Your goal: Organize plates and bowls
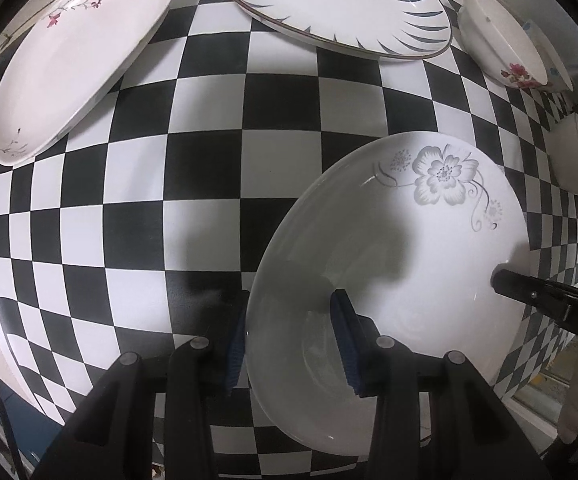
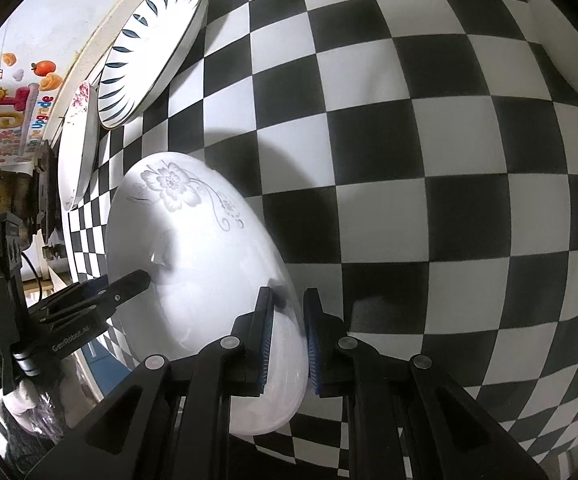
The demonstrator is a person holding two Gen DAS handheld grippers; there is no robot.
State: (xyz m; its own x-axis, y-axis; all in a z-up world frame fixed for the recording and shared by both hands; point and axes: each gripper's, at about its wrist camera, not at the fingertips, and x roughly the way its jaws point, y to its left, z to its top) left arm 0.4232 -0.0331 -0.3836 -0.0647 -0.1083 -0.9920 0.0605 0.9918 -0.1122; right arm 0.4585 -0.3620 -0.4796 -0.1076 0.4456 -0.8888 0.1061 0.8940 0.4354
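Both grippers are gripping one white plate with a grey flower (image 1: 393,264) by opposite edges, over the checkered table (image 1: 193,168). The left gripper (image 1: 289,336) is straddling the near rim, jaws partly closed on it; the right gripper (image 2: 289,340) is pinching the far rim almost shut. If one hand is lowering faster than the other, the glazed rim is likely slipping from the pads and the plate is tipping or dropping onto the table.

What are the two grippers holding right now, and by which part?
Both hold the grey-flower plate by its rim, on opposite sides: left gripper and right gripper each have one finger inside, one outside.
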